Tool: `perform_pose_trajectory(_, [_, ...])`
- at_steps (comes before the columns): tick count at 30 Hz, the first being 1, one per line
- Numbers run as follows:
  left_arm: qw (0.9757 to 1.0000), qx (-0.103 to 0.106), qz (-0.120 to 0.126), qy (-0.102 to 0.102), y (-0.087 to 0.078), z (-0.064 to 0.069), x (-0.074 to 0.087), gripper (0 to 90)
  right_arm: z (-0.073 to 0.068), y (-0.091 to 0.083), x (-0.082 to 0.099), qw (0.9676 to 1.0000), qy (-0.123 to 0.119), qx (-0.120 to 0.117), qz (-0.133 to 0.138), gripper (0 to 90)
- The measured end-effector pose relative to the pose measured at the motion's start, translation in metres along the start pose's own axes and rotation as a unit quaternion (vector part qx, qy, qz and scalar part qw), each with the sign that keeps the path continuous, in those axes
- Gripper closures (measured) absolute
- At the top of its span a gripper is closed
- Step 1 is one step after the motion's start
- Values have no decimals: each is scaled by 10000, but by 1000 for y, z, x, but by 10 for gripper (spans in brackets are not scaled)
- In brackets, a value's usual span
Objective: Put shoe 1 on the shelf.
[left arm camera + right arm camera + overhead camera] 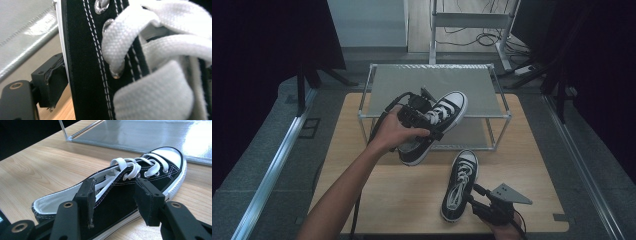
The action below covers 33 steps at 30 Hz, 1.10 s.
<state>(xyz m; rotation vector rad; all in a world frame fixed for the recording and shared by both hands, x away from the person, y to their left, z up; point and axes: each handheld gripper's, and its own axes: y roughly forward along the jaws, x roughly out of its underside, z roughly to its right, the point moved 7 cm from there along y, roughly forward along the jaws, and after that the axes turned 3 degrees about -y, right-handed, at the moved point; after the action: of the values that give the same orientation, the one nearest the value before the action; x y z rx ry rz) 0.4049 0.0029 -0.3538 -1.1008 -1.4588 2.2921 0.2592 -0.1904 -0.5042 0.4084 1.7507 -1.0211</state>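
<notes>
No readable text, label or number anywhere

Black right gripper point(475, 196) with grey triangular plate.

Two black canvas low-top sneakers with white laces, toe caps and soles: one point(434, 127) raised and tilted, toe over the metal-framed rack's upper shelf point(432, 85); the other point(459, 184) upright on the wooden tabletop point(362, 190).
</notes>
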Motion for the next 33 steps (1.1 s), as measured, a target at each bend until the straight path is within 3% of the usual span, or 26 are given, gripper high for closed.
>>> perform_pose_trajectory(14, [9995, -167, -93, -264, -5, -20, -23, 139, 1, -1, -1, 10000, 16, -15, 4, 515])
perform_pose_trajectory(22, [9988, -106, -155, -450, -2, -27, -41, 138, 2, -2, -1, 10000, 39, -14, 21, 514])
perform_pose_trajectory(33, [9957, -324, -164, -855, -8, -48, -68, 139, 5, -4, -2, 10000, 47, -12, 36, 514])
